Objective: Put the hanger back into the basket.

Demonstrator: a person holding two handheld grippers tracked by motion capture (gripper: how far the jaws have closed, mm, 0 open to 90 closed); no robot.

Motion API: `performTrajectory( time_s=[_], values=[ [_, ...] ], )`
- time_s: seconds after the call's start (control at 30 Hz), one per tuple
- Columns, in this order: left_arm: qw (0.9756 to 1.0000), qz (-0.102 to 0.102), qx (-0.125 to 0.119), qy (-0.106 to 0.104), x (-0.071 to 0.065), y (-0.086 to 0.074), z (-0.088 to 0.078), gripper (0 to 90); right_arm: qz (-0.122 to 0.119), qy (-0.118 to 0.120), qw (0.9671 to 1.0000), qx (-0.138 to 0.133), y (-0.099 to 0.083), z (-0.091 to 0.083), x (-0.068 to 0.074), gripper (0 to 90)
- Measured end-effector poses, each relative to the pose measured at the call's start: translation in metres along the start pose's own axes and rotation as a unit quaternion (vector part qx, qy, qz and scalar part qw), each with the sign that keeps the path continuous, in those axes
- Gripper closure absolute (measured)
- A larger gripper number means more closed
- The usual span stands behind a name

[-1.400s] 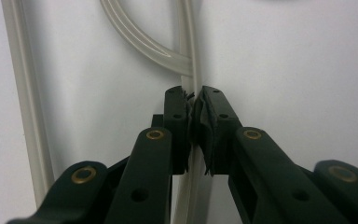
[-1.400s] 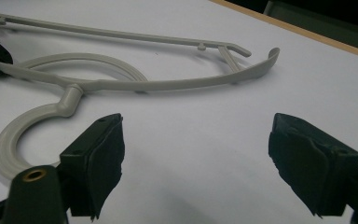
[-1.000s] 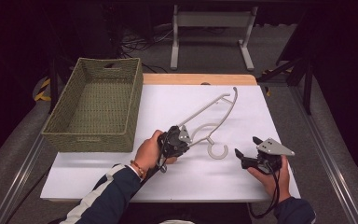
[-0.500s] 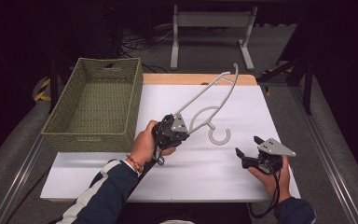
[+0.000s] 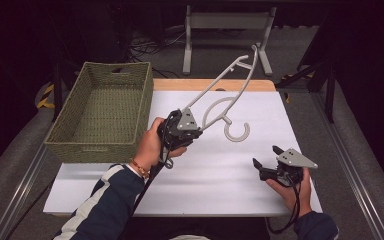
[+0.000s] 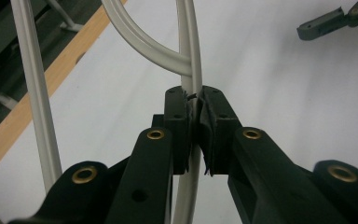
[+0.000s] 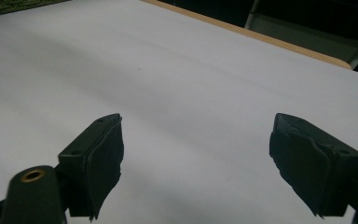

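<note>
Pale grey plastic forms the clothes hanger [image 5: 228, 95], which is held lifted above the white table top [image 5: 220, 170] and tilted, its far end raised toward the back of the table and its curved hook [image 5: 236, 131] hanging low near the table's middle. One thin bar of the hanger [image 6: 189, 60] is seen in the left gripper view to be clamped between the two black jaws of the left gripper [image 6: 196, 126], which are pressed closed on it. In the high view the left gripper [image 5: 190, 131] is carried by the person's left hand [image 5: 152, 145], just right of the green woven rectangular basket [image 5: 102, 112] that stands at the table's left side. The right gripper [image 5: 265, 162] is held low over the table's right front part by the right hand [image 5: 292, 187], well apart from the hanger. Its jaws are spread wide with nothing between them, as shown in the right gripper view [image 7: 205, 168], where bare white surface lies beyond them. A light wooden strip [image 5: 210, 84] is seen along the table's far edge.
</note>
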State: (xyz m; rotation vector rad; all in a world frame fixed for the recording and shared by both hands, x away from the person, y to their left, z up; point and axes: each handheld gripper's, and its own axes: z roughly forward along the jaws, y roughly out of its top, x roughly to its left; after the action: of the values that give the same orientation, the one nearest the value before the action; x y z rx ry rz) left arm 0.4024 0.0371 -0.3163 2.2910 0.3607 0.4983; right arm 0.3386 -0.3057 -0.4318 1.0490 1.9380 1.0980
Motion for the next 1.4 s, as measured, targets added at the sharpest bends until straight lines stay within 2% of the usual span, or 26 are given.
performTrajectory(
  time_s=[0.2, 0.4, 0.57, 0.7, 0.8, 0.97, 1.1, 1.33, 1.4],
  values=[
    [0.9997, -0.002, -0.015, 0.017, 0.008, 0.006, -0.016, 82.1, -0.001, -0.001, 1.0000, -0.003, 0.000, -0.001, 0.000, 18.2],
    [0.9988, -0.013, -0.034, 0.034, 0.019, 0.007, -0.034, 82.2, -0.001, -0.001, 1.0000, -0.003, 0.000, 0.000, 0.000, 18.1],
    [0.9979, -0.021, -0.042, 0.045, 0.027, 0.006, -0.046, 82.2, -0.003, 0.001, 1.0000, 0.000, 0.000, 0.000, 0.001, 18.1],
    [0.9973, -0.020, -0.038, 0.060, 0.034, 0.003, -0.056, 82.2, -0.005, 0.001, 1.0000, 0.000, 0.000, 0.000, 0.001, 18.1],
    [0.9961, -0.030, -0.036, 0.075, 0.043, -0.004, -0.067, 82.1, -0.004, 0.002, 1.0000, 0.000, 0.000, 0.000, 0.001, 18.0],
    [0.9948, -0.037, -0.038, 0.087, 0.051, -0.012, -0.078, 82.1, -0.007, 0.002, 1.0000, 0.001, 0.000, 0.001, 0.002, 18.0],
    [0.9922, -0.053, -0.036, 0.107, 0.063, -0.029, -0.092, 82.2, -0.008, 0.002, 1.0000, 0.004, 0.000, 0.002, 0.003, 18.0],
    [0.9891, -0.074, -0.024, 0.125, 0.076, -0.051, -0.102, 82.1, -0.011, 0.003, 0.9999, 0.006, 0.000, 0.003, 0.004, 18.0],
    [0.9888, -0.073, -0.020, 0.128, 0.079, -0.053, -0.103, 82.2, -0.011, 0.003, 0.9999, 0.007, 0.000, 0.003, 0.005, 18.0]
  ],
)
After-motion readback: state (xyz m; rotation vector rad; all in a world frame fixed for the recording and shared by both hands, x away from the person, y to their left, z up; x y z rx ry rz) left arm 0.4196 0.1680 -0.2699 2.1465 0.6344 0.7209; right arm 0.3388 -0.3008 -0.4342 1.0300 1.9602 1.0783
